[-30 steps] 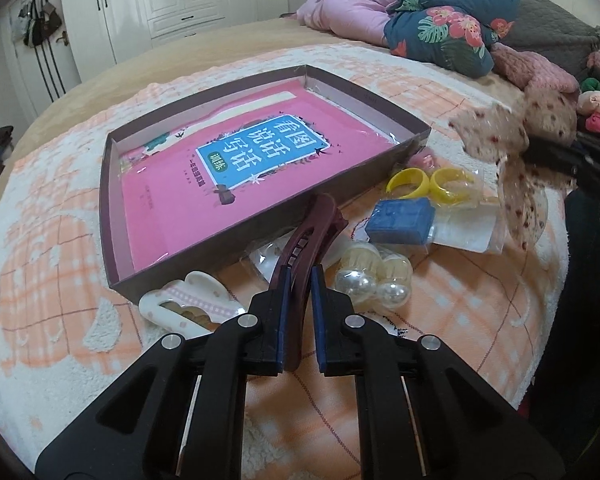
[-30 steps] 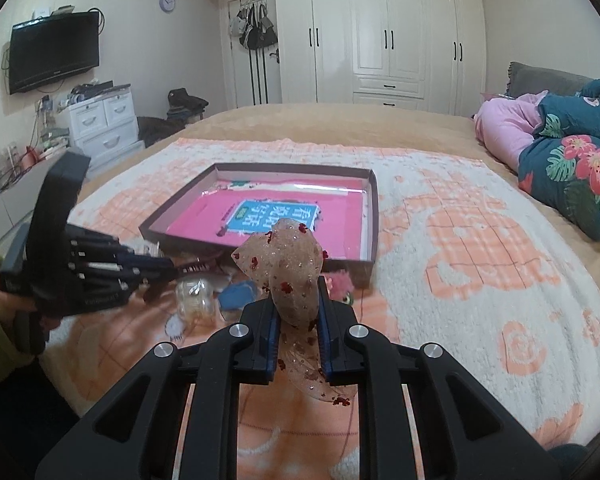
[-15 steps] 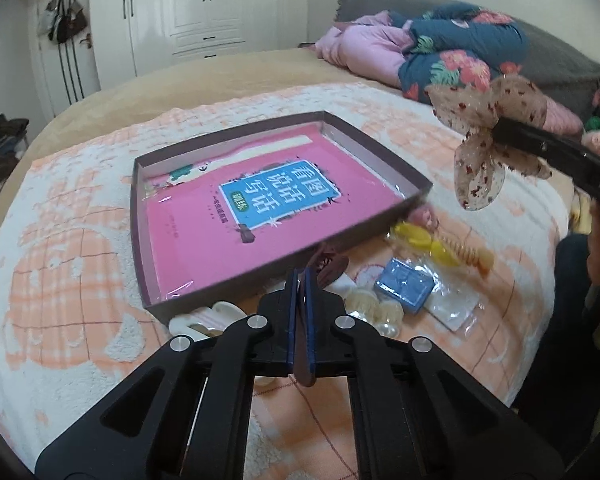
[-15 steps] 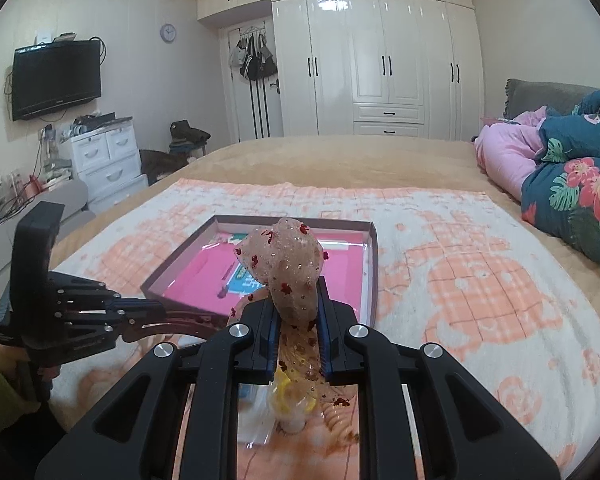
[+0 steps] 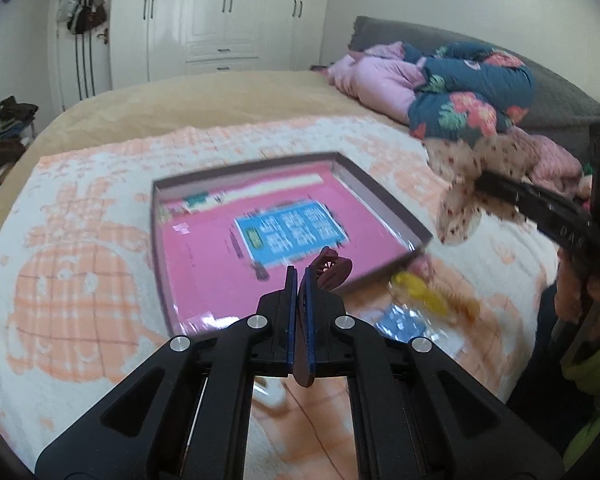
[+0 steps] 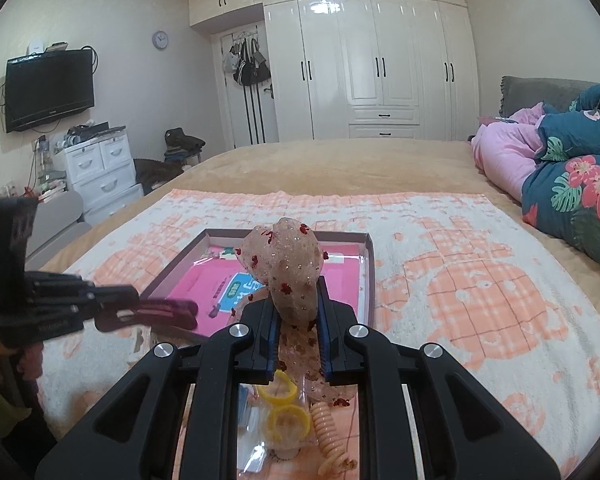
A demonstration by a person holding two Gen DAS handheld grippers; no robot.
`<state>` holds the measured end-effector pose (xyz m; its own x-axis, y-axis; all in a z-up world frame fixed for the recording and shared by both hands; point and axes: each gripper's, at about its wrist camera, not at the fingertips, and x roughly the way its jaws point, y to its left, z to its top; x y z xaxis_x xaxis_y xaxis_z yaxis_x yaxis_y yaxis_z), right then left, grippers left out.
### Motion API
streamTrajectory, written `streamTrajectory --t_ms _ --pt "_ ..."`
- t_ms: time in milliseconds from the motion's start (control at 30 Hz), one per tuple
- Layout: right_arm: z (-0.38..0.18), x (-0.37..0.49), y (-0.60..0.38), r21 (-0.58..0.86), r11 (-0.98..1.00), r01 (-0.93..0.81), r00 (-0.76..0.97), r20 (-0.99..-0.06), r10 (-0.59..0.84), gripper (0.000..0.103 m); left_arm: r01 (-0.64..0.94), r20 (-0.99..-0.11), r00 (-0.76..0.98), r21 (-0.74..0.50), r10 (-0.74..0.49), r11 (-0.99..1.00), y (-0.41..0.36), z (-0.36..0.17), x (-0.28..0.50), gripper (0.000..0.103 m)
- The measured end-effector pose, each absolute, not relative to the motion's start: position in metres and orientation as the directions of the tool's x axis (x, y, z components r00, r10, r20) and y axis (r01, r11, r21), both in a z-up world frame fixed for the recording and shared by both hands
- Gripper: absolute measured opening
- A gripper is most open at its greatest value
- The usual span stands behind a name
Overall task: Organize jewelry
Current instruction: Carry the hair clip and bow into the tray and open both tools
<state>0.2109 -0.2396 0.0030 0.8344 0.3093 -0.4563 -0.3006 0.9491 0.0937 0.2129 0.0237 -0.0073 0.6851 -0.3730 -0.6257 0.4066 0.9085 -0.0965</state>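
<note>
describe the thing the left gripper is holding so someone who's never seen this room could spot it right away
On the bed, an orange-and-white blanket carries a shallow brown box with a pink book inside. Over the box's near edge, the left gripper is shut on a dark maroon claw hair clip. Unlike the sheer speckled bow in the right gripper, it is hard, glossy and toothed.

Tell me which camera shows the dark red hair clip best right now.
The right wrist view: there the dark red hair clip shows side-on, sharp, clamped in the left gripper beside the box. The left wrist view gives only its blurred end poking past that gripper's own fingers.
</note>
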Motion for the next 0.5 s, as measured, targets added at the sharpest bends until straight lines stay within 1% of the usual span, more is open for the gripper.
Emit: streamTrajectory --t_ms 233,333,500 --pt "0.003 0.234 -0.232 0.095 0.948 -0.305 0.833 -0.455 0.314 0.015 0.324 -0.598 0.732 -0.118 -0.328 0.939 0.033 0.003 0.244 0.000" --pt "0.002 0.247 -0.228 0.090 0.947 -0.307 0.830 -0.462 0.313 0.015 0.277 -0.594 0.746 -0.136 -0.302 0.951 0.038 0.001 0.259 0.000" --pt "-0.006 0.269 -0.221 0.086 0.949 -0.302 0.822 -0.481 0.305 0.015 0.229 -0.590 0.764 -0.131 -0.262 0.965 0.041 -0.009 0.277 0.000"
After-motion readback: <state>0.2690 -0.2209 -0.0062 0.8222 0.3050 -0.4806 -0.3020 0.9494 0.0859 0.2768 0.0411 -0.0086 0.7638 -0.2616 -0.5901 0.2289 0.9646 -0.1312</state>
